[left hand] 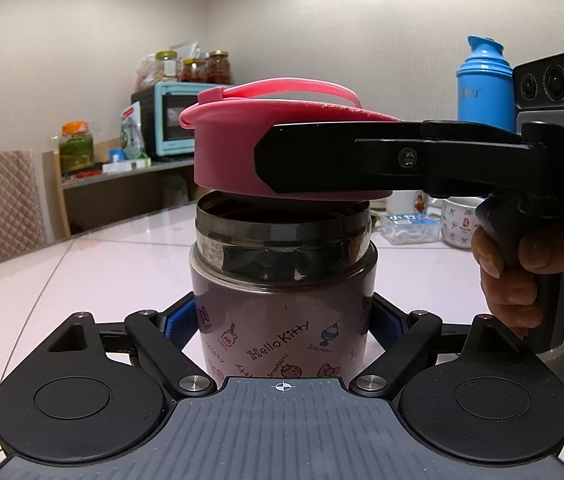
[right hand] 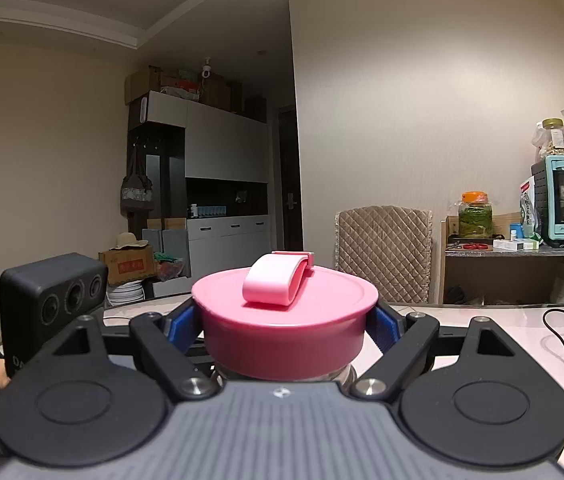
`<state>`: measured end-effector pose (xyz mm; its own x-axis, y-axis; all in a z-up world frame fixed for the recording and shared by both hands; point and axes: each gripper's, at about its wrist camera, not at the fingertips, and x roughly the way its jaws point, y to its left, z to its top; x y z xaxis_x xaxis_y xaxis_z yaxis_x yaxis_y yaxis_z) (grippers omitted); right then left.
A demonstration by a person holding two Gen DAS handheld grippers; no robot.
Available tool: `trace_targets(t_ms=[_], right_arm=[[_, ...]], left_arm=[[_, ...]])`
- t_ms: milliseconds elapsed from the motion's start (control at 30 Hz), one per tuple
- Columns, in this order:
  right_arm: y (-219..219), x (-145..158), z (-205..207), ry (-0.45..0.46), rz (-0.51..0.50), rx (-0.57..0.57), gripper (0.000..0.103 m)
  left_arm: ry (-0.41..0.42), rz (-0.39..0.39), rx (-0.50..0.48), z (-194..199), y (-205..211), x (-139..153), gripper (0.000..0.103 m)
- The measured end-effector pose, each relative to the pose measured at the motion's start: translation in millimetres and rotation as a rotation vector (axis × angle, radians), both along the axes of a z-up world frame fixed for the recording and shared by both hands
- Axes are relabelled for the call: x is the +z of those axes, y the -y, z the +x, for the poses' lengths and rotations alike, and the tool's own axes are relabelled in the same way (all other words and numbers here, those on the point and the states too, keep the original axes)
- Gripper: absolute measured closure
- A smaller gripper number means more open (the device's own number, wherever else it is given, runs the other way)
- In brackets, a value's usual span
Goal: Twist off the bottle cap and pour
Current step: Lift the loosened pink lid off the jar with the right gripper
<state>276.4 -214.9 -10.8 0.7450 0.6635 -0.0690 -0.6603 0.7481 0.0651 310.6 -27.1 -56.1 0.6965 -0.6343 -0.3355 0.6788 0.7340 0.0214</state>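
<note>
The left gripper (left hand: 282, 320) clamps the pink cartoon-printed steel flask (left hand: 282, 320) low on its body, upright on the glossy white table (left hand: 81, 272). The right gripper (right hand: 284, 320), reaching in from the right, is closed on the round pink lid (right hand: 284, 316), lifted just clear above the flask's open steel mouth.

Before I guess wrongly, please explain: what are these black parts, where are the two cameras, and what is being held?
No robot here: a person holds hand tongs, one pair per hand, each with a camera looking along its fingers. The left view looks from the left tongs, shut on a pink Hello Kitty jar standing on the pale table. The right tongs enter from the side, shut on the pink lid, lifted just off the jar's steel rim. The right view looks over that same lid. A blue flask stands behind.
</note>
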Motion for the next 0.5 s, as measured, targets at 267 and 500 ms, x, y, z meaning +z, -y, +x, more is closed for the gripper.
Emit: trace_targets(t_ms=[267,500], right_arm=[[2.5,0.7,-1.0,-0.002,0.009,-0.009,0.018],[7.9,1.7,-0.8,-0.006,0.021,-0.023,0.018]], left_arm=[[0.003,0.003,0.002,0.6,-0.6,0.2,0.013],[0.004,0.007,0.015,-0.4,0.2,0.3,0.013]])
